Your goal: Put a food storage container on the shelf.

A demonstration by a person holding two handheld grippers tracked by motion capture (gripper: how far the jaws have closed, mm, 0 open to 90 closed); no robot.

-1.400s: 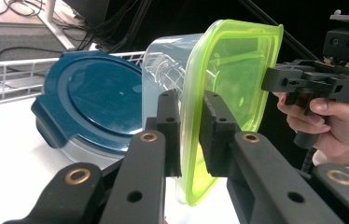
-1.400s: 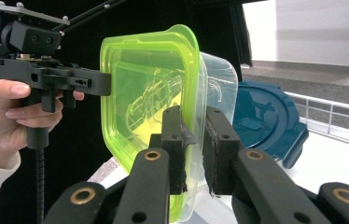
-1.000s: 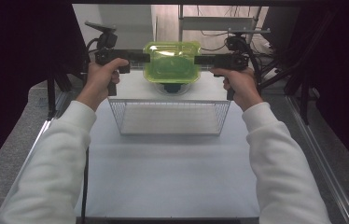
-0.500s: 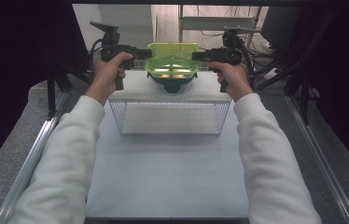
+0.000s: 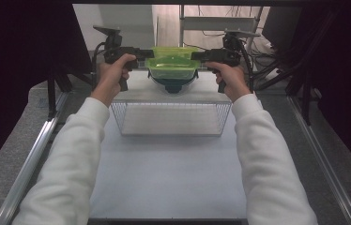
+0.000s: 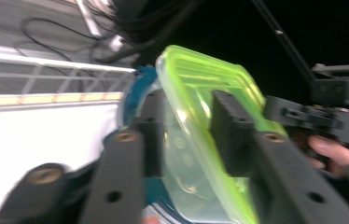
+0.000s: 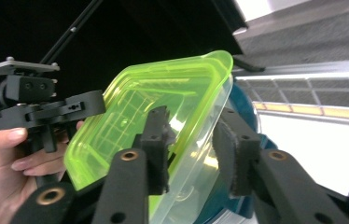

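Both claws just been opening. Left claw (image 5: pixel 141 52) and right claw (image 5: pixel 201 55) partly spread, straddling rim of green container (image 5: pixel 171 63), pads look barely off it. Container sits on teal bowl (image 5: pixel 171 84), bench behind wire basket (image 5: pixel 171 119).

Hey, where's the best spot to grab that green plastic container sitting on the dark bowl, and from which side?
Probably by the green container's flared rim, on its two short ends, one gripper from each side with jaws straddling the wall. The left gripper and right gripper already sit that way. The rim juts out past the dark bowl beneath, leaving room for the jaws.
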